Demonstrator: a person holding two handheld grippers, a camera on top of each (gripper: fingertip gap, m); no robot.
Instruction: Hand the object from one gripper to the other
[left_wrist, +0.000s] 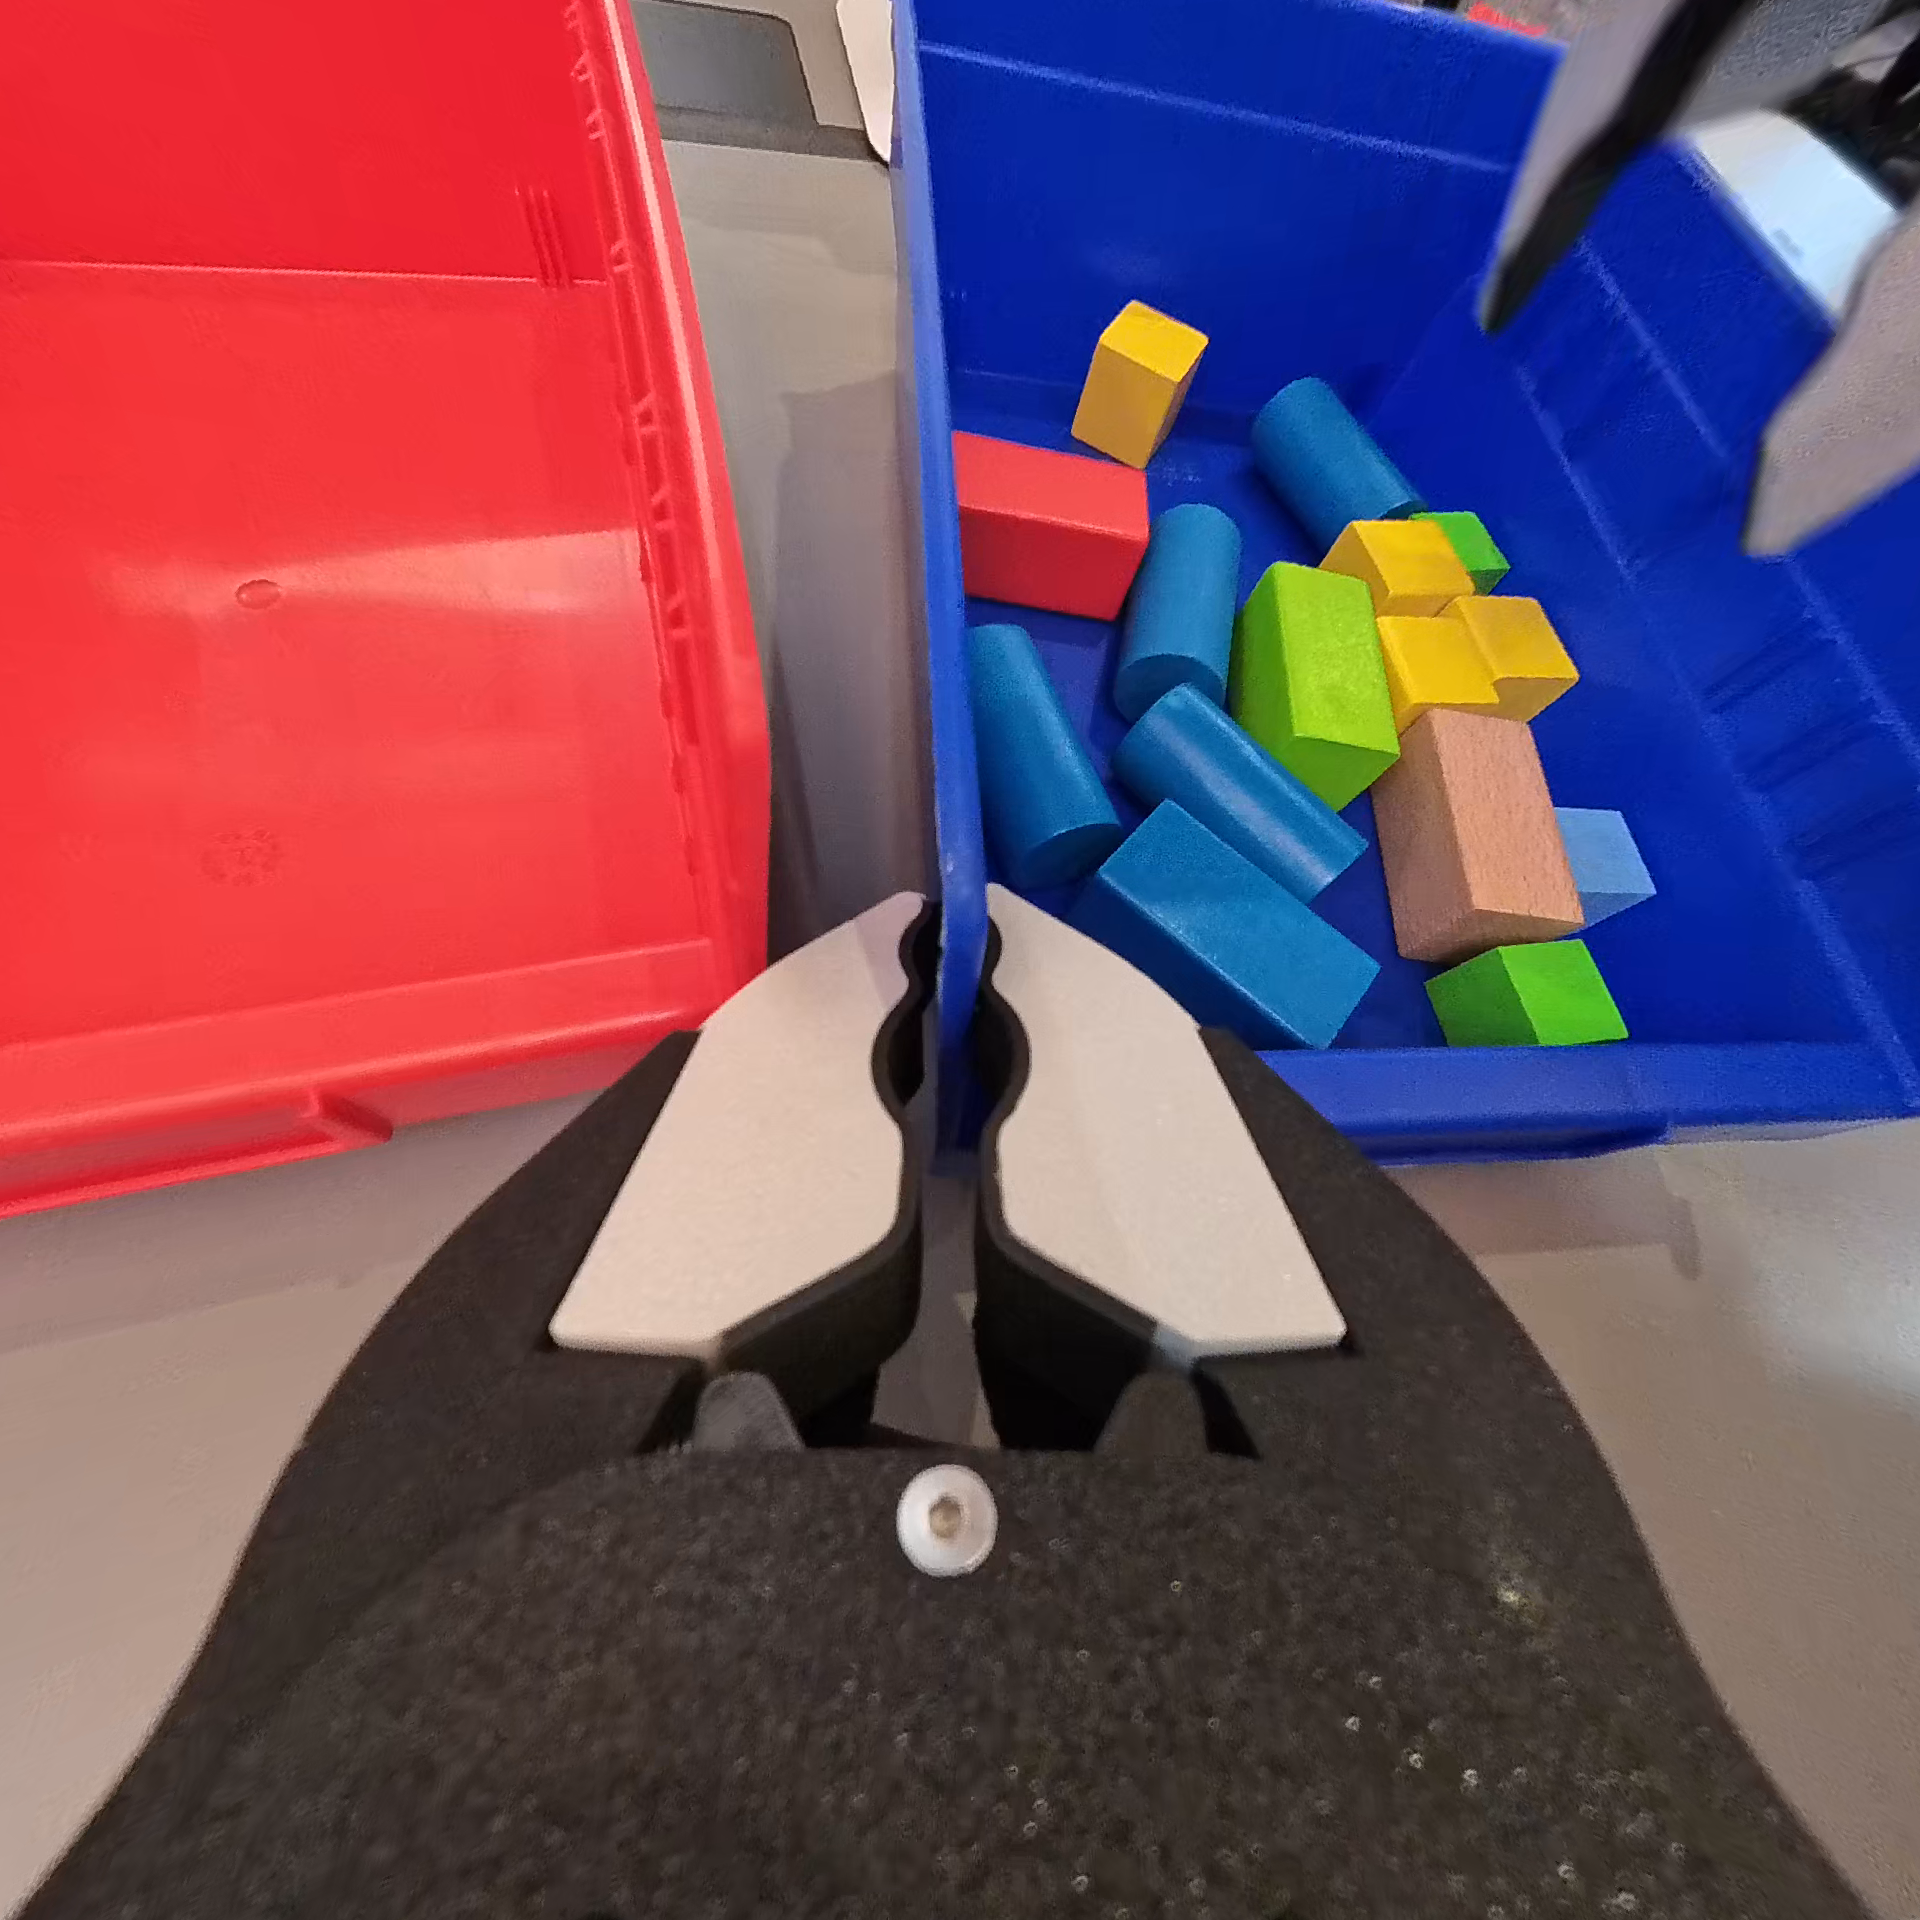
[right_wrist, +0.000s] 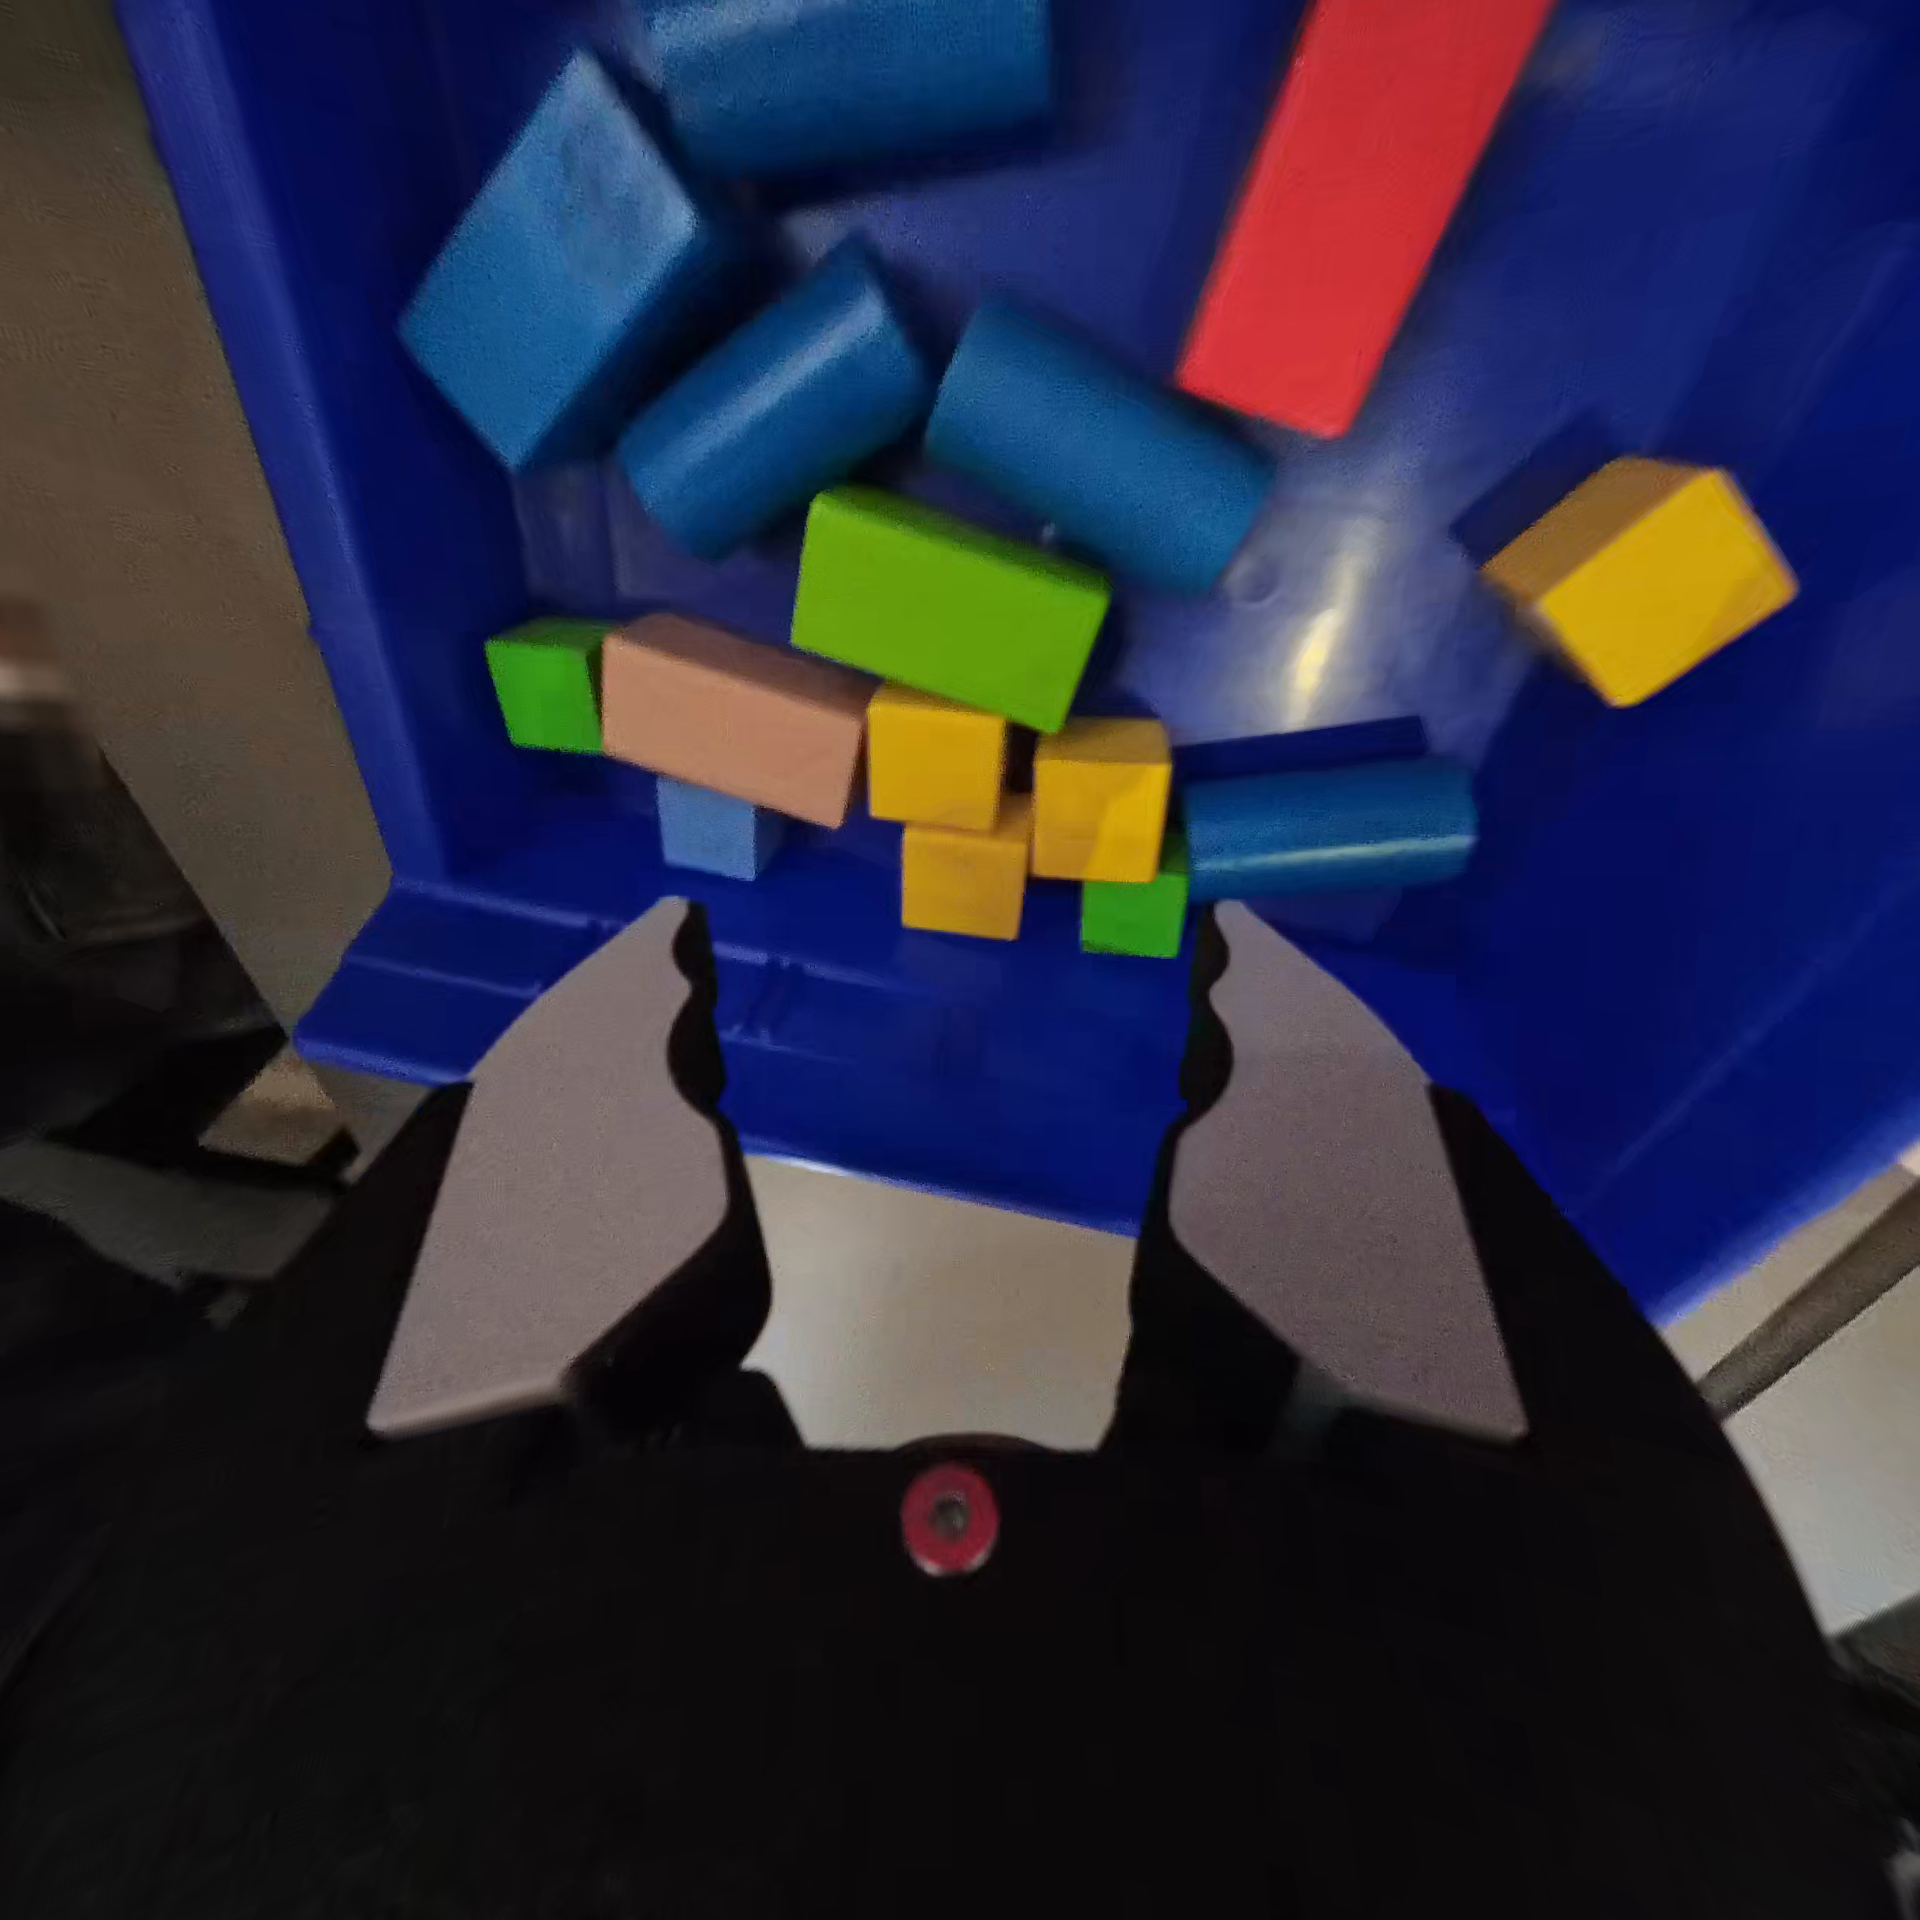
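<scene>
Left wrist view: the left gripper (left_wrist: 954, 935) fills the near foreground, its jaws drawn to a narrow slit with nothing between them, their tips lined up with the near left wall of the blue bin (left_wrist: 1558, 1091). The grey table (left_wrist: 1662, 1455) shows on both sides of it. To the left sits the red bin (left_wrist: 364, 623), its floor bare, with a strip of table between the two bins. Inside the blue bin lie the wooden blocks: nearest, a green cube (left_wrist: 1527, 992) and a blue rectangular block (left_wrist: 1236, 935); behind them a plain wood block (left_wrist: 1475, 831), with a light blue piece (left_wrist: 1605, 857) showing beside it on the right. Farther in lie blue cylinders (left_wrist: 1236, 784), a large green block (left_wrist: 1314, 675) and a cluster of yellow cubes (left_wrist: 1455, 634). Farther still, a red block (left_wrist: 1049, 525) rests against the left wall, with a yellow block (left_wrist: 1138, 384) tilted behind it. At the upper right the right gripper (left_wrist: 1662, 416) hangs above the bin, blurred.

Right wrist view: the right gripper (right_wrist: 945, 935) has its jaws spread wide and holds nothing. Its tips are above the near rim of the blue bin (right_wrist: 468, 987), just short of the yellow cubes (right_wrist: 966, 873) and a small green cube (right_wrist: 1132, 914). The picture is blurred. Beyond them lie the wood block (right_wrist: 732, 717), the green block (right_wrist: 945, 608) and the blue cylinders (right_wrist: 769, 400), with the red block (right_wrist: 1351, 208) farthest.
</scene>
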